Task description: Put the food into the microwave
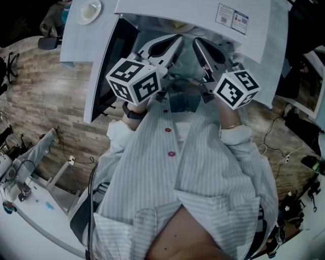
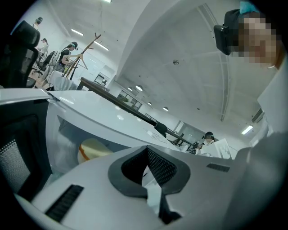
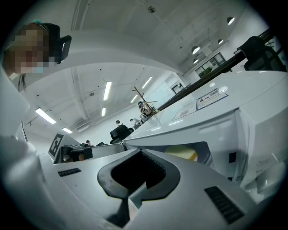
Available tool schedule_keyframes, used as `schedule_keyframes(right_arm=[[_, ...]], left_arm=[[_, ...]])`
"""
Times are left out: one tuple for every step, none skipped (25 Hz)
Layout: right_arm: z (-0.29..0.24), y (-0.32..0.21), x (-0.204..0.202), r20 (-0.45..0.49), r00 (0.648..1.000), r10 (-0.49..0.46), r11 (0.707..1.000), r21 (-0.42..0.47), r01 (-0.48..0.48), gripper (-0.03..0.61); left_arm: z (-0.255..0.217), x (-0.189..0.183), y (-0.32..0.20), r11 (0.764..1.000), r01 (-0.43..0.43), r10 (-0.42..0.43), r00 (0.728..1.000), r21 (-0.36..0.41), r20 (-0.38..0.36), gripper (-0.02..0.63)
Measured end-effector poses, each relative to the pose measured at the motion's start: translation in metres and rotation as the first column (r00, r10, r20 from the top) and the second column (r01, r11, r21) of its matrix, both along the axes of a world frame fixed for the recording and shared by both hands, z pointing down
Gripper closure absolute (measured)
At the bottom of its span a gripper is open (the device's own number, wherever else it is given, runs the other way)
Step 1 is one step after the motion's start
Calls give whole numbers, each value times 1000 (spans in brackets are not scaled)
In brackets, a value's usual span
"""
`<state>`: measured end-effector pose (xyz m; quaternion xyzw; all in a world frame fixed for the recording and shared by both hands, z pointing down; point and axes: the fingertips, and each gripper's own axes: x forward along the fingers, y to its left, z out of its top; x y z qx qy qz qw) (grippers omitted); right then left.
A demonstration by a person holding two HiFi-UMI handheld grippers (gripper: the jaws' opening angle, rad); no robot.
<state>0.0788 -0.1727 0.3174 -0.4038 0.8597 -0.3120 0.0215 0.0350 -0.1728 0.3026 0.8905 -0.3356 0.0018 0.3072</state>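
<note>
I hold both grippers up in front of the microwave (image 1: 203, 12), whose door (image 1: 109, 66) stands swung wide open on its left side. My left gripper (image 1: 179, 37) points into the left half of the microwave's opening and my right gripper (image 1: 196, 41) into the right half, just beside it. On each the dark pads meet at the tips and nothing is between them, as the left gripper view (image 2: 149, 189) and the right gripper view (image 3: 130, 197) both show. The food (image 2: 92, 150) is inside the microwave's cavity: a pale yellow, rounded piece with an orange edge, resting low on the cavity floor. From the right gripper view the same food (image 3: 182, 152) shows through the opening, deeper in than my jaw tips and apart from them. I cannot tell whether it sits on a plate or straight on the floor of the cavity. Left of the microwave, beyond the open door, a white dish (image 1: 89, 11) lies on a pale surface; I cannot make out what it holds.
</note>
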Motion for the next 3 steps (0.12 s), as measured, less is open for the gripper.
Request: schedule_keyframes(right_arm=[[0,0,0,0,1000,0,1000,0,0,546],[0,0,1,0,1000,1,1000,1,-1,546],[1,1,1,0,1000,1,1000,1,-1,546]], left_arm=[[0,0,0,1000,1,-1,1000,1,1,604],[1,0,1,1000,2,-2,1000,1,2,604],[1,0,1,1000,3,-3,1000,2,2,604]])
